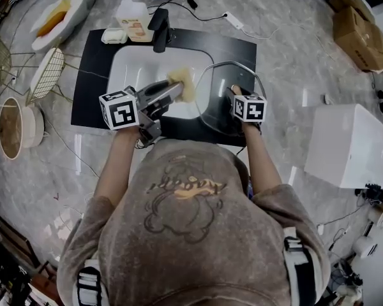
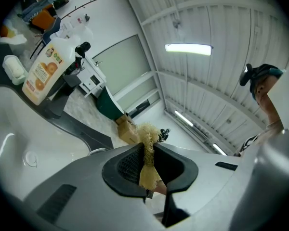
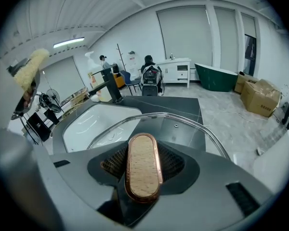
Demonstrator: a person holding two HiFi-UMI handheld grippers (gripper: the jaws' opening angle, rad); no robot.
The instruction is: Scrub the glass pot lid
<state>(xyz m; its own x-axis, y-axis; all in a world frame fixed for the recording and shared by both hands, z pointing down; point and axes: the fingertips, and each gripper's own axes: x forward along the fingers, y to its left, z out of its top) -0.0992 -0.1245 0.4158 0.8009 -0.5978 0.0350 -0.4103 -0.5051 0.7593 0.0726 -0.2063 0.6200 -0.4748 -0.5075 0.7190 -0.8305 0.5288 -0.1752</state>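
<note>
The glass pot lid is up in the air, over the right side of the white sink and the black counter. It stands on its edge and tips a little. The right gripper holds it by the wooden handle. Its jaws are partly open, because the handle fills the gap, and both pads press on it.

The left gripper is squeezed almost shut on a yellow scrubber. Only a thin bit of the scrubber is pinched. The fluffy end sticks out near the lid's left edge, and it looks like it is not on the glass yet.

Here is what could go wrong. The handle is smooth and rounded, so a hard push from the scrubber could make the lid spin or slip out of the jaws. Then the glass could fall into the sink and crack. The lid could also bump the tap if it swings too far. The scrubber could pull loose too, because so little of it is held. If the scrubber slides off, the hard jaws could scratch the glass.
</note>
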